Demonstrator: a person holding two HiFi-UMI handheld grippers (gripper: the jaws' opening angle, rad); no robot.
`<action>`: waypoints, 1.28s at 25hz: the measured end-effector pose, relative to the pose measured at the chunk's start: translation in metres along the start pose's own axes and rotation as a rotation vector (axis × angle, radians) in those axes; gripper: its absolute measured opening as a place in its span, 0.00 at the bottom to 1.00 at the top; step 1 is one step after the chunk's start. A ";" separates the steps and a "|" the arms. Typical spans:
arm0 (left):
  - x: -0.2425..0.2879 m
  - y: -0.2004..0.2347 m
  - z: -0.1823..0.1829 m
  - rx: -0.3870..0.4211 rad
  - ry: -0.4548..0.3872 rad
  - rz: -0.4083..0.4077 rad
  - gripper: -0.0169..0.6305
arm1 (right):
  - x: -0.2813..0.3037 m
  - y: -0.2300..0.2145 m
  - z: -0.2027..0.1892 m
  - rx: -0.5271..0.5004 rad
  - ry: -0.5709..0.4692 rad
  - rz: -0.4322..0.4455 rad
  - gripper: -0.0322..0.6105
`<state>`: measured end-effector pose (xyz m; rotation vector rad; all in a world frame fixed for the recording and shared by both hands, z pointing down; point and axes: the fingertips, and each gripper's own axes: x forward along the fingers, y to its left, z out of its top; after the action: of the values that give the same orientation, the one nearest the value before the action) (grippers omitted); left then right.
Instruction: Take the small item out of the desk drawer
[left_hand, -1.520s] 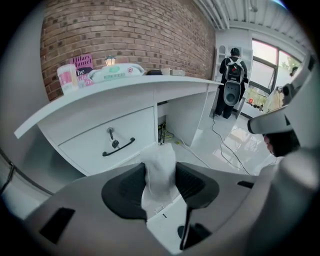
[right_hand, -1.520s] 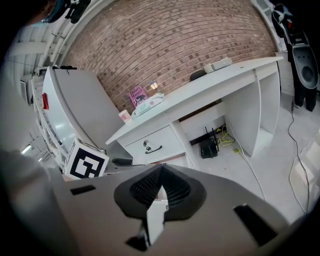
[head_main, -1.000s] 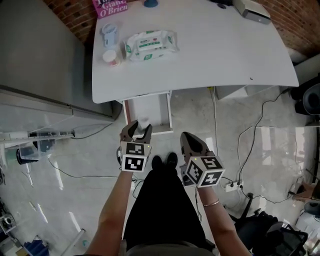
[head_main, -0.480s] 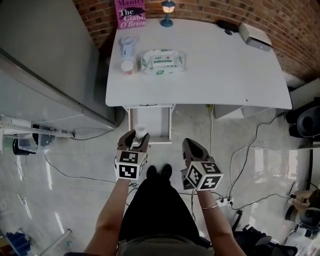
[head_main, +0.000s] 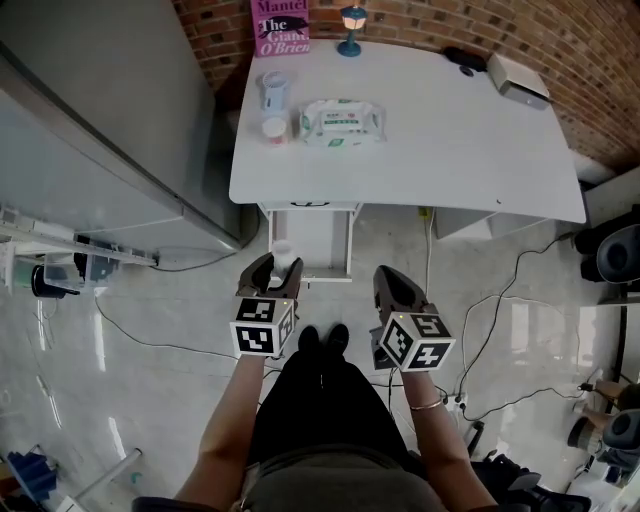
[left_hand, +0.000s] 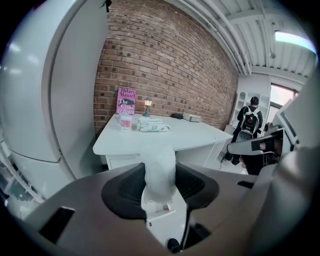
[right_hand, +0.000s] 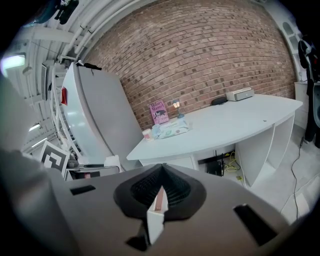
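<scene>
The left gripper (head_main: 280, 268) is clamped on a small, white, translucent cylindrical item (left_hand: 160, 172). Its two dark ribbed pads (left_hand: 125, 186) press on the item's sides, and the item stands upright, its top rising above the jaws. The right gripper (right_hand: 161, 170) has its jaws pressed together, tip to tip.

Both bare forearms reach forward and down from the body, roughly parallel, over the person's black garment (head_main: 320, 400). The left hand (head_main: 240, 352) sits behind its marker cube, and the right wrist wears a thin bracelet (head_main: 425, 405). Both grippers point toward the desk, side by side but apart, with the person's black shoes (head_main: 327, 338) between them on the pale floor.

Just ahead of the left gripper is the open white desk drawer (head_main: 320, 240), pulled out from under the white desk top (head_main: 450, 130). In the head view the held item overlaps the drawer's near left corner. In the left gripper view the desk stands some way beyond it.

At the desk's far left stand a pink book (head_main: 280, 27), a small blue lamp (head_main: 350, 20), a pack of wet wipes (head_main: 343, 120) and two small jars (head_main: 273, 90). A large grey cabinet (head_main: 110, 110) stands left of the desk, against the brick wall (head_main: 560, 35).
</scene>
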<state>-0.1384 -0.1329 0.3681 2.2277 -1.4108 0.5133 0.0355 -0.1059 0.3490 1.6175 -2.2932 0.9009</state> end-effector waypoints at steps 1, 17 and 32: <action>-0.003 0.001 0.001 -0.002 -0.006 0.003 0.32 | -0.001 0.002 0.001 -0.004 -0.001 0.003 0.06; -0.023 0.012 0.012 -0.037 -0.049 0.010 0.32 | -0.006 0.016 0.016 -0.071 -0.011 -0.026 0.05; -0.027 0.019 0.019 -0.044 -0.065 0.007 0.32 | -0.009 0.020 0.018 -0.091 -0.016 -0.038 0.05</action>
<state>-0.1652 -0.1307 0.3417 2.2232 -1.4490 0.4116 0.0244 -0.1053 0.3229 1.6300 -2.2706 0.7661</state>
